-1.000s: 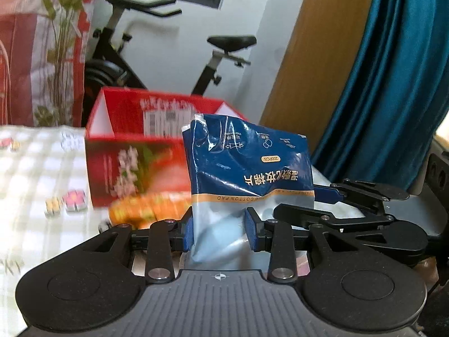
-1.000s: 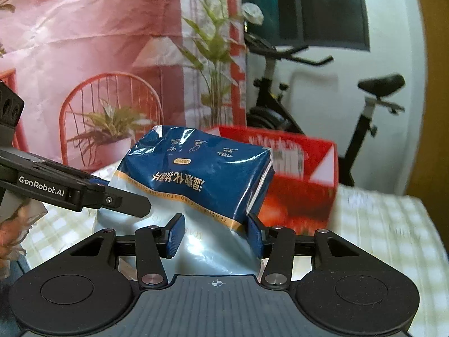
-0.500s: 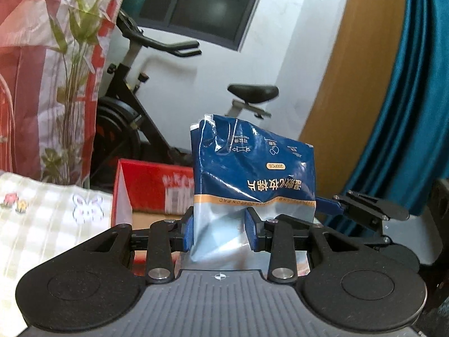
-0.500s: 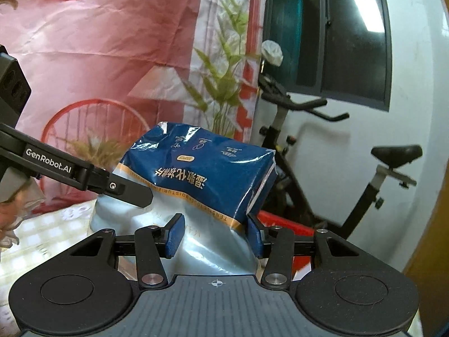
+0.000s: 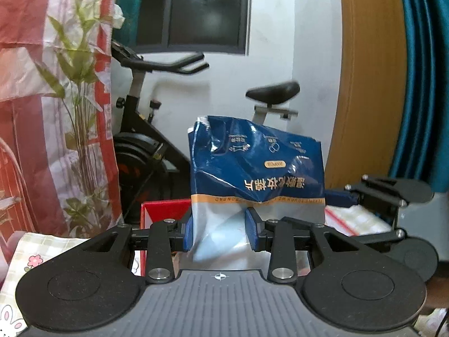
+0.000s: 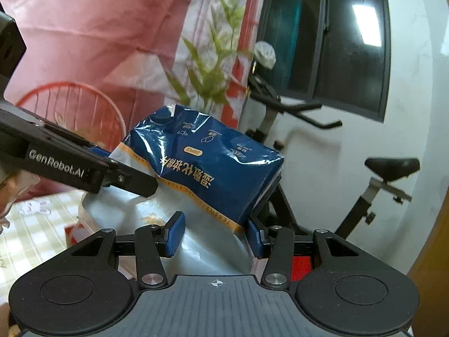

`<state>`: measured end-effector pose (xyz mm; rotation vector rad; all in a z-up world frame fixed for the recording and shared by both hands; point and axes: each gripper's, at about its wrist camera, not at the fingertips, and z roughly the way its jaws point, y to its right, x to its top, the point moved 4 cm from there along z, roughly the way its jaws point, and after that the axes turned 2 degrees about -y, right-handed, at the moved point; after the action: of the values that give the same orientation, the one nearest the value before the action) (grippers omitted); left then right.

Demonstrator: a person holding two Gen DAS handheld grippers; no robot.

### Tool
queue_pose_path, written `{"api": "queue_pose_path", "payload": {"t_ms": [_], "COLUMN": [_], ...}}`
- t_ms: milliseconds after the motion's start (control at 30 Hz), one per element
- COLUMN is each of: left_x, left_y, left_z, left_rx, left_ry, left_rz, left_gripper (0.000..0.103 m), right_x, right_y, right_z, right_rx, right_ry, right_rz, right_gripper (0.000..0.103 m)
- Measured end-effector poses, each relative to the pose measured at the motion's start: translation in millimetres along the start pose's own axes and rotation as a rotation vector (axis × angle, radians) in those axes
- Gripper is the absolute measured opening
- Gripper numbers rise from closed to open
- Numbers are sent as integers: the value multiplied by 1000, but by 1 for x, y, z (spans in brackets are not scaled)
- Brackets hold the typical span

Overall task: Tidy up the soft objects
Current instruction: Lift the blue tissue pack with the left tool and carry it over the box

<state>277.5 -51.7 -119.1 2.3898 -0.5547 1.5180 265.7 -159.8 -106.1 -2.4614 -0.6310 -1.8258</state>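
Jaws, left gripper [image 5: 219,233]: drawn in on the pale lower end of the cotton-pad pack [image 5: 256,168], blue pads pressing its two sides; film creased between them. Jaws, right gripper [image 6: 216,236]: set wider, holding the same pack by its silver-grey lower part; the right pad meets the pack's corner, the left pad lies against slack film. How firm this second hold is cannot be told.

Item 1. Cotton-pad pack [image 6: 207,168]. Soft plastic pouch, blue upper body, orange band, silvery base. Held in the air between both grippers, printing upside down. Its long axis runs forward and upward from each pair of jaws, leaning a little to the right in the left wrist view.

Item 2. Governing relation. The pack sits directly in both sets of jaws, so neither hand is nearer. The red box [image 5: 165,210] lies below and beyond the pack, its rim showing just under the left jaws. Judgement: if the box is the destination, the move is forward and down, base end leading.

Item 3. Checked tablecloth [image 6: 31,224], lower left in both views.

Item 4. Exercise bike [image 5: 157,129], behind the box, against the white wall.

Item 5. Printed plant backdrop [image 6: 106,42], dark window [image 5: 193,11], teal curtain [image 5: 421,70], farthest.
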Motion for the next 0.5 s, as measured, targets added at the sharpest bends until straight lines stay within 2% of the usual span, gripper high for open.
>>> {"api": "queue_pose_path", "payload": {"t_ms": [267, 500], "left_x": [-18, -34], "left_y": [-16, -26], "left_z": [28, 36], "left_rx": [-22, -25], "left_ry": [-147, -207], "left_rz": [-61, -89], "left_gripper": [38, 38], "right_x": [-26, -45], "right_y": [-1, -9], "right_z": [27, 31], "right_rx": [43, 73], "right_ry": [-134, -204], "right_rz": [72, 108], "right_gripper": [44, 44]}}
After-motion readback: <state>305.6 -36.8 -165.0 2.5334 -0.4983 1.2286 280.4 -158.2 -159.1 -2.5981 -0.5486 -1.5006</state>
